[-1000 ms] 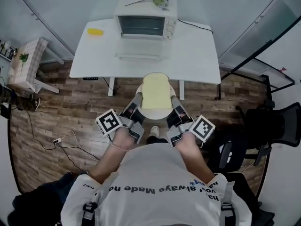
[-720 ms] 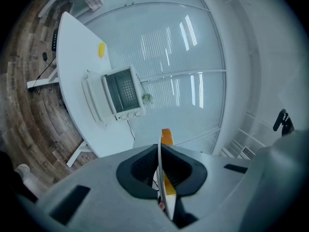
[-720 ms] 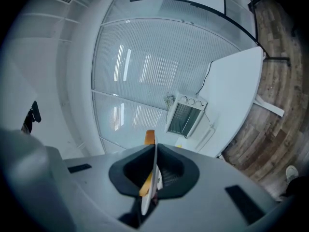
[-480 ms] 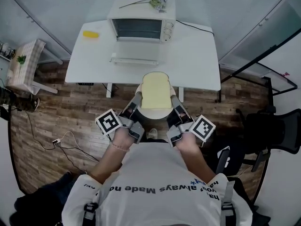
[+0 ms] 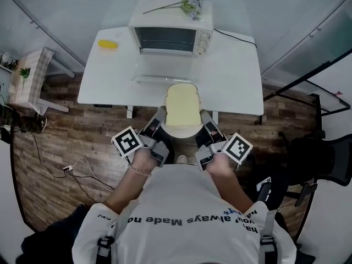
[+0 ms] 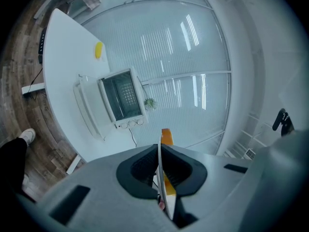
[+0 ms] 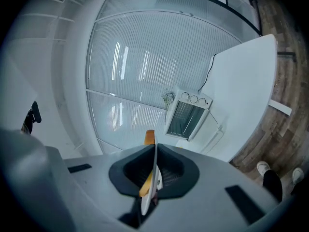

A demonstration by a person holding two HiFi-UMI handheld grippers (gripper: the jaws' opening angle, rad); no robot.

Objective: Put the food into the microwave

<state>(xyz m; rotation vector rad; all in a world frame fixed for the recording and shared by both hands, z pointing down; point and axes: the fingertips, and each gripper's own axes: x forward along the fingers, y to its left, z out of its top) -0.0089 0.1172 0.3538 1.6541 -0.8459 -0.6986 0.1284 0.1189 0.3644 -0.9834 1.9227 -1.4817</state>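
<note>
A slice of bread (image 5: 182, 105) lies on a white plate (image 5: 182, 130) that I hold level between both grippers, at the white table's (image 5: 236, 81) front edge. My left gripper (image 5: 160, 114) is shut on the plate's left rim and my right gripper (image 5: 204, 117) on its right rim. The white microwave (image 5: 170, 33) stands at the table's back with its door (image 5: 159, 79) folded down open, right ahead of the plate. In the left gripper view the plate's edge (image 6: 160, 178) runs between the jaws; the right gripper view shows the plate rim (image 7: 153, 175) likewise clamped.
A yellow object (image 5: 108, 44) lies on the table's far left corner. A flower sprig (image 5: 188, 3) rests on top of the microwave, and a cable (image 5: 237, 33) trails at the back right. A black chair (image 5: 324, 158) stands on the right, a small checked table (image 5: 28, 77) on the left.
The plate and both grippers have come closer to the table: the bread now overlaps the table's front edge near the open door. Both grips are unchanged.
</note>
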